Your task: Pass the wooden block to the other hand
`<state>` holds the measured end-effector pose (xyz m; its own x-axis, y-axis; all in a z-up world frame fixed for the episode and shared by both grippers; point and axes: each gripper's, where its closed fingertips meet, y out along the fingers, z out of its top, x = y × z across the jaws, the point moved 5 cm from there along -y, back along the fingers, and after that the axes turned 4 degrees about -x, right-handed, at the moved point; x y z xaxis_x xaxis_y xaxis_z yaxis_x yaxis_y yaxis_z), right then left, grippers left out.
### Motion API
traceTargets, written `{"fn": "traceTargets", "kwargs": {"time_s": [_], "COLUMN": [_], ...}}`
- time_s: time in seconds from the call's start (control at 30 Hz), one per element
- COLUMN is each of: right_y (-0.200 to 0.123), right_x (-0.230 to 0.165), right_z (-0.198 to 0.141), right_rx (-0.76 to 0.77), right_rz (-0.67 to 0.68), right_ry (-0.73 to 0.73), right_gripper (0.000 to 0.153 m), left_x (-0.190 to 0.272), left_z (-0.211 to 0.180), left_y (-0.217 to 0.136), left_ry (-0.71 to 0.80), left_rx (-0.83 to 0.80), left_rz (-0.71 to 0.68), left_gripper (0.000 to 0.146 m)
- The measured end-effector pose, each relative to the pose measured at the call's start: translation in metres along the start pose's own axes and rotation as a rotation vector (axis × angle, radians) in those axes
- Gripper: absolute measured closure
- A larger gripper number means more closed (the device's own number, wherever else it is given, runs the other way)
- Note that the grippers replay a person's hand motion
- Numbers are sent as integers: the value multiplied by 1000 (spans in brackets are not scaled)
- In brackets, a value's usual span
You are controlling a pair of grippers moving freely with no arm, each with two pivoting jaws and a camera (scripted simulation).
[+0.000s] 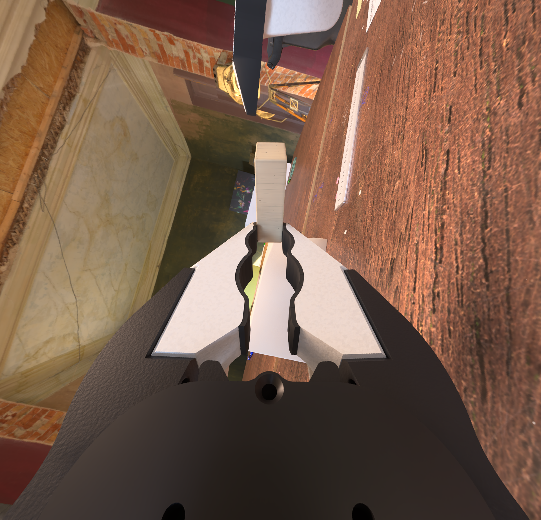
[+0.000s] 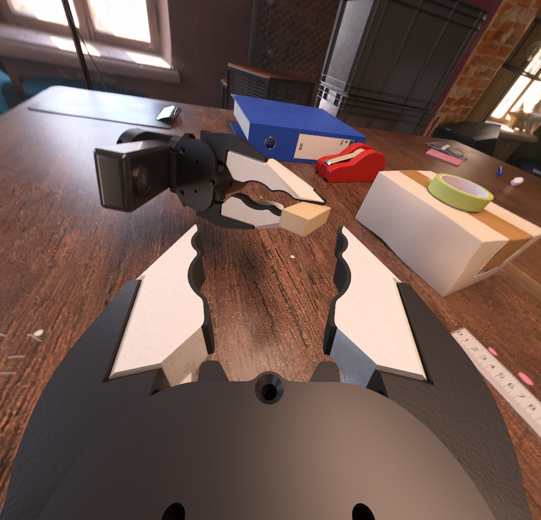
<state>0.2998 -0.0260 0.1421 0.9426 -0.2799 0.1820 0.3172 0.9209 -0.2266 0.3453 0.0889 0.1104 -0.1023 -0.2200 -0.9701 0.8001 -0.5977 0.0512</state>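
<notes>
My left gripper (image 1: pixel 270 231) is shut on one end of the pale wooden block (image 1: pixel 270 189), which sticks out past its fingertips, held above the table with the view rolled sideways. In the right wrist view the left gripper (image 2: pixel 303 213) hovers over the brown wooden table (image 2: pixel 263 286) with the block (image 2: pixel 304 218) pinched at its tips, pointing right. My right gripper (image 2: pixel 268 232) is open and empty, its fingers wide apart just in front of and below the block, not touching it. Part of the right gripper (image 1: pixel 248 46) shows at the top of the left wrist view.
A white cardboard box (image 2: pixel 439 230) with a green tape roll (image 2: pixel 459 194) on top stands at the right. A red tape dispenser (image 2: pixel 351 161) and blue binder (image 2: pixel 292 128) lie behind. A ruler (image 2: pixel 503 380) lies at the lower right. Dark crates (image 2: pixel 395 51) stand at the back.
</notes>
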Motion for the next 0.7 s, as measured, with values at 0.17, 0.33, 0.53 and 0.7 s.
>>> {"fn": "traceTargets", "kwargs": {"time_s": [0.17,0.33,0.53,0.7], "right_y": [-7,-11,-8,-10], "right_x": [14,18,12,18], "right_z": [-1,-1,0,-3], "right_rx": [53,78,80,87], "right_rz": [-35,-80,-14,4], "right_ry": [120,143,153,247], "right_gripper": [61,58,49,48], "left_x": [4,4,3,8], "left_z": [-1,-7,2,2], "left_y": [3,6,1,3], "left_ry": [17,106,186,260], "left_rx": [-24,-49,25,-10], "left_rz": [12,75,155,169], "left_gripper": [130,130,130,130]}}
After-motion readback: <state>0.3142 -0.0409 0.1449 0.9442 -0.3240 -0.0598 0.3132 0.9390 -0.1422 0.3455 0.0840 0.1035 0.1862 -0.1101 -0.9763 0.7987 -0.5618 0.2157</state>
